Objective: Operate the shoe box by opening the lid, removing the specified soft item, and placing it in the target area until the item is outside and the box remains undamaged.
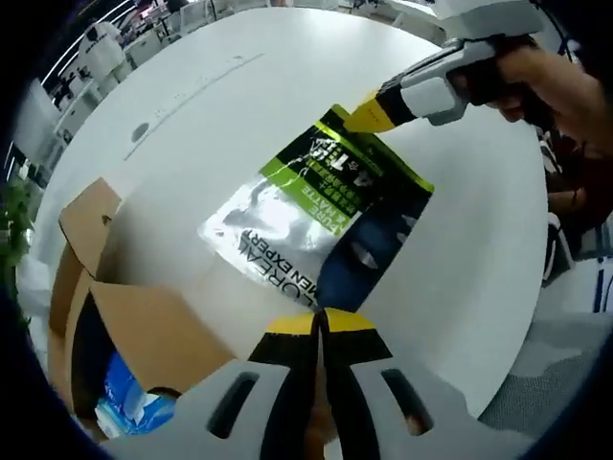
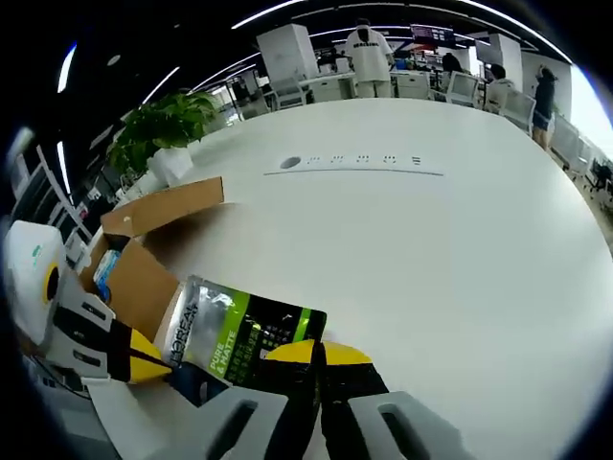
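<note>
Silver-and-green pouch (image 1: pixel 321 206) hung stretched between both grippers, left gripper (image 1: pixel 321 321) and right gripper (image 2: pixel 319 353) each clamped on an end, probably carrying it clear of the open box (image 1: pixel 144 331) beside them.

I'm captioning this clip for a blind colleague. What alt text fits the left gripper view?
Both grippers, the left and the right, pinch opposite ends of a silver-green pouch above a white table. An open cardboard shoe box sits at lower left.

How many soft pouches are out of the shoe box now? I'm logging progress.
1: the green-and-silver pouch is held over the white table, pinched between the left claw and right claw. More may sit hidden inside the open box.
</note>
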Motion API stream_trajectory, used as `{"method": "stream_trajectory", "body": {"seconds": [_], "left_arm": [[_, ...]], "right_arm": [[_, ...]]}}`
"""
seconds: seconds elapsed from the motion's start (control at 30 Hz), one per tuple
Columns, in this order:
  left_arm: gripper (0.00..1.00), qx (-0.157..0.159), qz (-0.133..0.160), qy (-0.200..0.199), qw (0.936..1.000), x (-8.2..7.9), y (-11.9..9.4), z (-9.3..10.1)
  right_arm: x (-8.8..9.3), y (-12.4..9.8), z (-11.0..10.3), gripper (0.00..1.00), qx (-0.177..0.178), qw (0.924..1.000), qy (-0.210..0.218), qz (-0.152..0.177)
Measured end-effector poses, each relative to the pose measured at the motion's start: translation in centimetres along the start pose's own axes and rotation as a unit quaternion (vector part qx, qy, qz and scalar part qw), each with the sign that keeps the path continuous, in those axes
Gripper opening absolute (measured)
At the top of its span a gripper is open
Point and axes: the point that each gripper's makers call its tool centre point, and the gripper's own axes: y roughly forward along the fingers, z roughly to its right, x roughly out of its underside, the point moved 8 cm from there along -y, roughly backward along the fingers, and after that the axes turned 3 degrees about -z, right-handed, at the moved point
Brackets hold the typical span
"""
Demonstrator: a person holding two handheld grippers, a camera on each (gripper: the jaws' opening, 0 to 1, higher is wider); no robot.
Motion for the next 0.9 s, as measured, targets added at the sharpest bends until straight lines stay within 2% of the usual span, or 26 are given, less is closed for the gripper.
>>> {"method": "stream_trajectory", "body": {"seconds": [0.23,0.53,0.77,0.83,0.87,0.9], "left_arm": [[0.01,-0.001,-0.005,-0.009,0.9999,0.2,0.3,-0.1],[0.02,-0.005,0.012,-0.018,0.9998,0.1,0.3,-0.4],[0.04,0.012,0.02,-0.031,0.9992,0.0,-0.4,-1.0],[0.06,0.039,0.017,-0.053,0.9977,0.2,-0.6,-0.9],[0.07,0.045,0.017,-0.062,0.9969,0.1,-0.7,-1.0],[0.07,0.039,0.022,-0.056,0.9974,0.1,-1.0,-1.4]], "right_arm": [[0.2,0.4,-0.1,0.0,0.002,1.0,0.006,0.001],[0.3,0.7,0.4,0.0,0.019,0.9995,0.023,0.001],[0.7,0.6,0.3,0.0,0.03,0.999,0.034,-0.002],[0.6,0.7,0.4,0.0,0.032,0.9986,0.042,0.002],[0.6,0.7,0.4,0.0,0.032,0.9984,0.047,0.002],[0.6,0.7,0.5,0.0,0.034,0.9982,0.049,0.001]]}}
